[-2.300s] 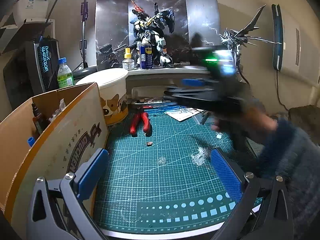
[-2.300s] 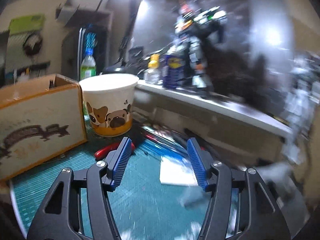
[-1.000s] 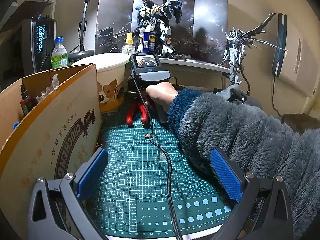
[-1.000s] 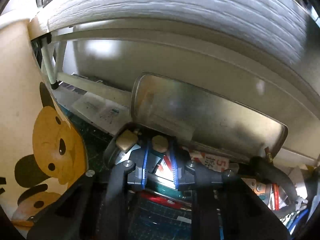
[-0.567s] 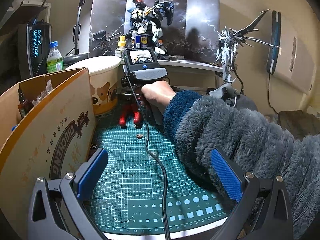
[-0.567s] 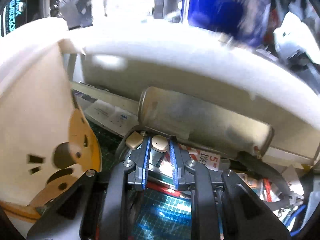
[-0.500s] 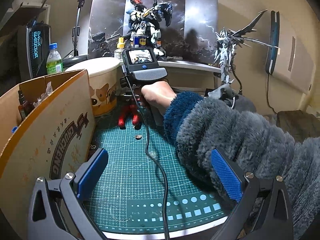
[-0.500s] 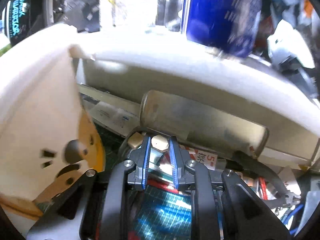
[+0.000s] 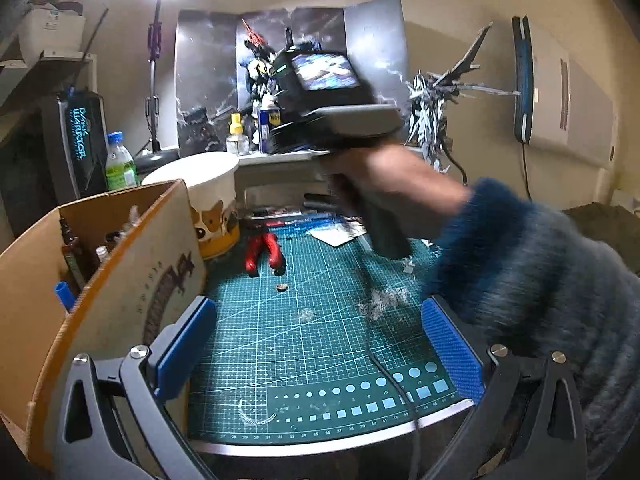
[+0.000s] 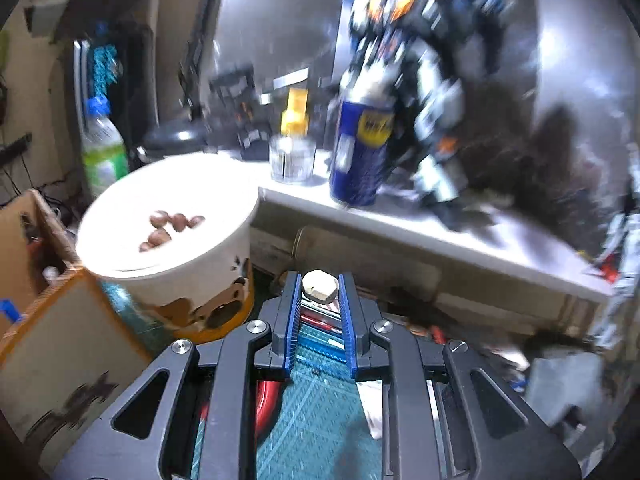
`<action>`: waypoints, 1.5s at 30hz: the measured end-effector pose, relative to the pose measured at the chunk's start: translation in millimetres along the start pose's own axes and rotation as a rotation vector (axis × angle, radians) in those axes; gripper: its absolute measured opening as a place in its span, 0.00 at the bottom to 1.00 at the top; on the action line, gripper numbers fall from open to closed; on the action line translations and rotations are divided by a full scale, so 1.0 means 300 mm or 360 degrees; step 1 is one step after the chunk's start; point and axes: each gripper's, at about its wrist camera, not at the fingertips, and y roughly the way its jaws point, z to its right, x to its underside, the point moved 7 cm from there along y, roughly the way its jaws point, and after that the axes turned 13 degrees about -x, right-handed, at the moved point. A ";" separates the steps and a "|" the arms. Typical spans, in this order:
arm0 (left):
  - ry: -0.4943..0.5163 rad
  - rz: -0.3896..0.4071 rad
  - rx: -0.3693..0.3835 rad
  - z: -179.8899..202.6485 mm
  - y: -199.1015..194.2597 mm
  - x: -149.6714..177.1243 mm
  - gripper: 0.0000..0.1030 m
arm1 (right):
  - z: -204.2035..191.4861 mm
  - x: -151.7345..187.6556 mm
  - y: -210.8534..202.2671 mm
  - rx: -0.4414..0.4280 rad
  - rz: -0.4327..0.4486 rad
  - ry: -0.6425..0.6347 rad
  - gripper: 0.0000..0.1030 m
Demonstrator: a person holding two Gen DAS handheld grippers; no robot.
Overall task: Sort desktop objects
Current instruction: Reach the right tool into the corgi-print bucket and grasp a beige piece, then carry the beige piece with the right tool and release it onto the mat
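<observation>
A small beige chunk [image 10: 319,286] is pinched at the right gripper [image 10: 319,292] tips, with the paper bucket [image 10: 168,220] up-left (left gripper [image 9: 316,344] is spread, empty).

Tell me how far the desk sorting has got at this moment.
Done: brown bits already lie in the white dog-print bucket, and the cardboard box holds tools. In hand: the right gripper is shut on a small beige piece. Left: red pliers and scraps on the cutting mat; the left gripper is open.
</observation>
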 end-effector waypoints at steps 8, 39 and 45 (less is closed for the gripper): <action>-0.0024 0.0097 -0.0006 -0.039 -0.094 -0.022 1.00 | -0.088 -0.152 -0.291 0.0098 0.0131 0.0000 0.17; -0.0169 0.0247 0.0005 -0.077 -0.207 0.040 1.00 | -0.215 0.508 -0.307 0.0074 -0.0010 0.0394 0.17; -0.0188 0.0228 0.0003 -0.086 -0.199 0.043 1.00 | -0.237 0.516 -0.220 0.0145 -0.0065 0.0422 0.17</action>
